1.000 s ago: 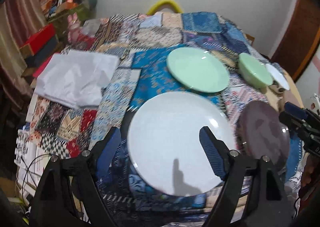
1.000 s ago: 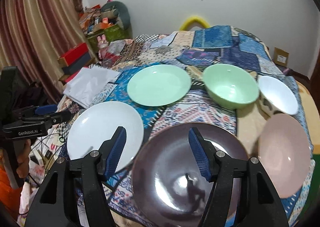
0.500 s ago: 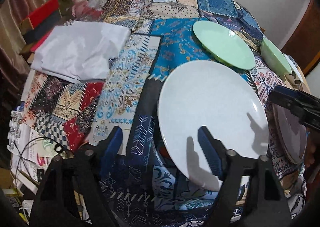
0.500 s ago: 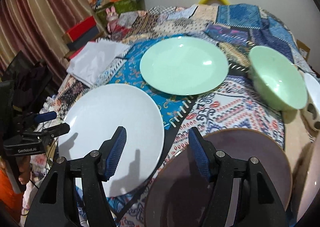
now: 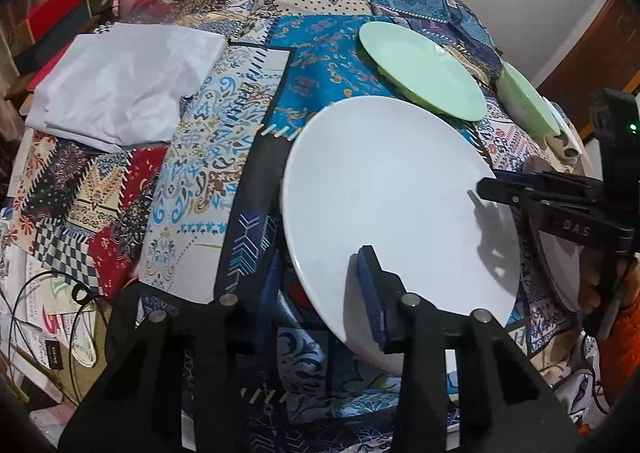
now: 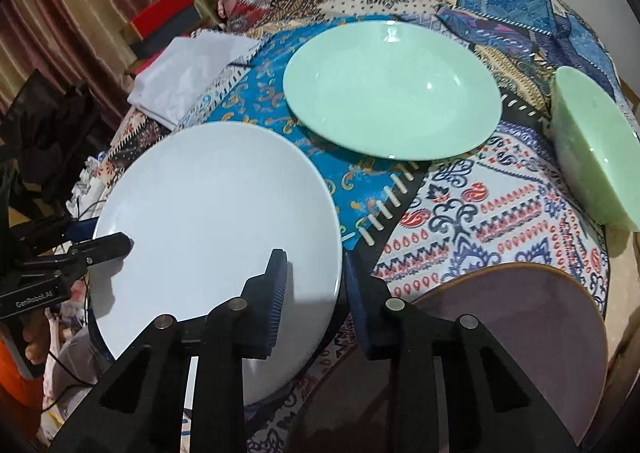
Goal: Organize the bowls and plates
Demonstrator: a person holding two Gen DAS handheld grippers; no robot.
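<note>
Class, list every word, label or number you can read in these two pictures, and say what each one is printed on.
"GenRobot.AI": on the left gripper, seen in the right wrist view.
"DAS": on the right gripper, seen in the left wrist view.
Dark tag by the cables at the table edge: print too small to read.

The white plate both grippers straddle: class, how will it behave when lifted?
The white plate looks rigid, so it should not flex. Its glossy surface may slip between the fingers. It is probably breakable ceramic, and the rim already overhangs the table edge.
</note>
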